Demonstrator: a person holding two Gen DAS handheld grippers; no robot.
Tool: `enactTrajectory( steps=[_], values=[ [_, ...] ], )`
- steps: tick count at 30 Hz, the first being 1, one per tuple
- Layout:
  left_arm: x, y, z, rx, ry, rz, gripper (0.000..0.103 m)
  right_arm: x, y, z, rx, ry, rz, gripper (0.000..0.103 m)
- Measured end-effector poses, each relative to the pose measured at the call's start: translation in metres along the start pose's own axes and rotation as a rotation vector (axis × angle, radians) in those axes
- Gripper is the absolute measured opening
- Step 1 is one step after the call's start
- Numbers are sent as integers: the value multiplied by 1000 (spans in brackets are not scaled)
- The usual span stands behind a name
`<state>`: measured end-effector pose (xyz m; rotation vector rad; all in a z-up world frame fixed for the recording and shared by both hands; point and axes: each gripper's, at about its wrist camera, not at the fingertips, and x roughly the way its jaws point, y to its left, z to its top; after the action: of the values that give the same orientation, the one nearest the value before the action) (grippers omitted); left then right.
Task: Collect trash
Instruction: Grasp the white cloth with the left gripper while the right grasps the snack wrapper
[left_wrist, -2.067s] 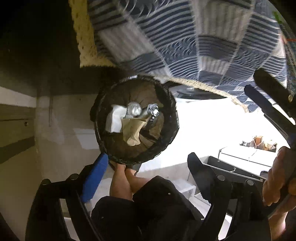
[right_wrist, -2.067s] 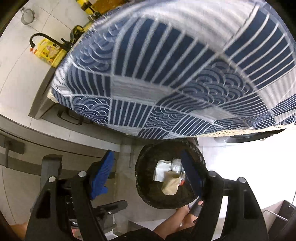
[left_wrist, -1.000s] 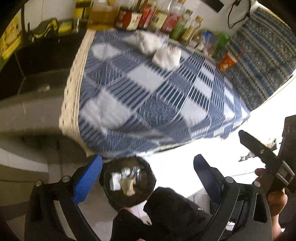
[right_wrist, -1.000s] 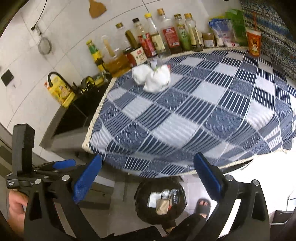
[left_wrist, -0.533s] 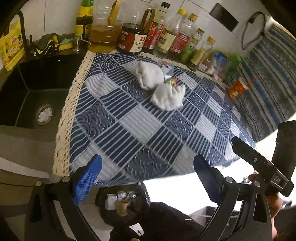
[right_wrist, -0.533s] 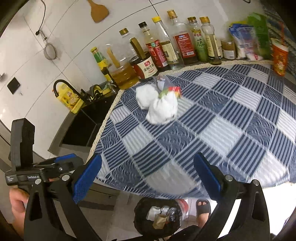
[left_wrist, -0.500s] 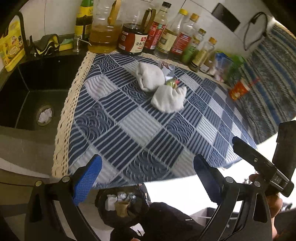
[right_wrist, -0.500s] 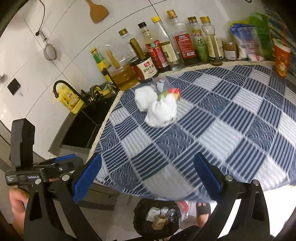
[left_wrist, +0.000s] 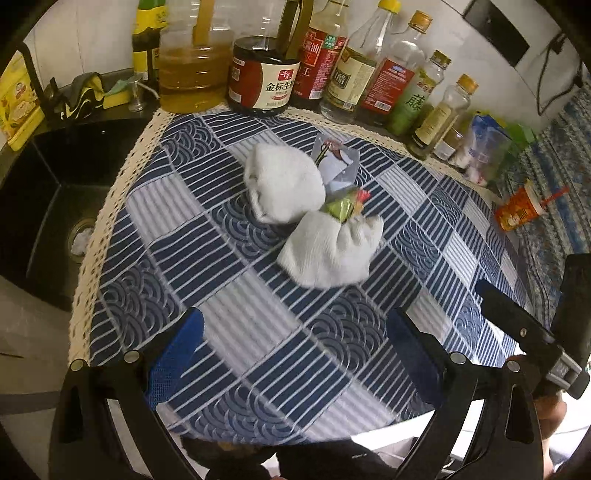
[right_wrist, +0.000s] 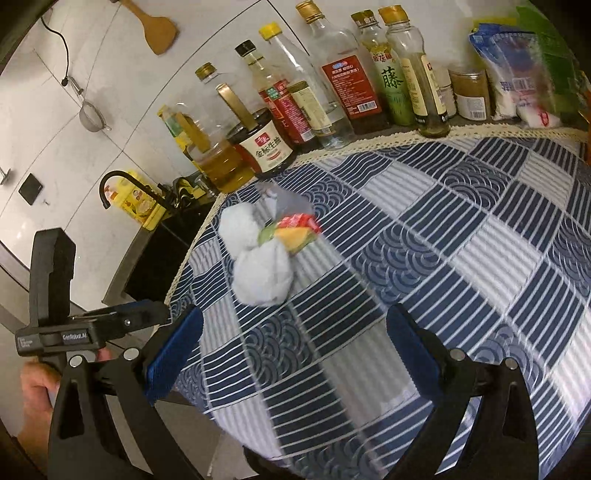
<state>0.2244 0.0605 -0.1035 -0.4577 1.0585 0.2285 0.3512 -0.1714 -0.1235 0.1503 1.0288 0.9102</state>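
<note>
Two crumpled white tissue wads lie on the blue-and-white checked tablecloth (left_wrist: 229, 295), the far wad (left_wrist: 282, 184) and the near wad (left_wrist: 328, 247). A colourful snack wrapper (left_wrist: 347, 205) and a clear plastic wrapper (left_wrist: 338, 166) lie between them. In the right wrist view the wads (right_wrist: 262, 275) and the snack wrapper (right_wrist: 297, 232) sit left of centre. My left gripper (left_wrist: 295, 354) is open and empty, above the cloth short of the near wad. My right gripper (right_wrist: 293, 347) is open and empty, to the right of the wads.
Bottles of oil and sauce (left_wrist: 266, 77) line the back wall. A black sink (left_wrist: 40, 206) lies left of the cloth. An orange cup with a straw (left_wrist: 519, 210) and food bags (right_wrist: 517, 74) stand at the right. The cloth's front edge (left_wrist: 295, 435) hangs near me.
Both grippers rose from the black trash basket below the table up over the tabletop and moved closer to the wads. The basket has dropped out of view. Both stayed open.
</note>
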Motion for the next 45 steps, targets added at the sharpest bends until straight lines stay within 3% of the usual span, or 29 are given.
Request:
enactTrajectory(
  steps=[6, 11, 16, 17, 19, 20, 22, 31, 39, 45],
  values=[
    [27, -25, 20, 36, -10, 37, 96, 9, -21, 17, -13, 25, 41, 98],
    [54, -37, 32, 42, 7, 10, 96, 11, -38, 24, -7, 36, 52, 98],
    [79, -43, 40, 82, 19, 29, 95, 20, -54, 28, -6, 63, 59, 98],
    [83, -44, 41, 91, 20, 34, 93, 21, -55, 29, -9, 67, 59, 98],
    [88, -44, 42, 99, 28, 48, 72, 23, -58, 30, -12, 74, 65, 98],
    [92, -43, 42, 93, 36, 62, 72, 24, -59, 31, -14, 74, 68, 98],
    [94, -41, 41, 82, 44, 52, 60, 29, -60, 32, -15, 82, 71, 98],
    [80, -32, 36, 43, 26, 6, 38, 48, -50, 39, -56, 113, 79, 98],
    [50, -33, 25, 39, -6, -31, 37, 64, -28, 50, -145, 148, 96, 98],
    [33, -18, 3, -30, -20, -27, 37, 91, -5, 56, -248, 219, 104, 98]
  ],
)
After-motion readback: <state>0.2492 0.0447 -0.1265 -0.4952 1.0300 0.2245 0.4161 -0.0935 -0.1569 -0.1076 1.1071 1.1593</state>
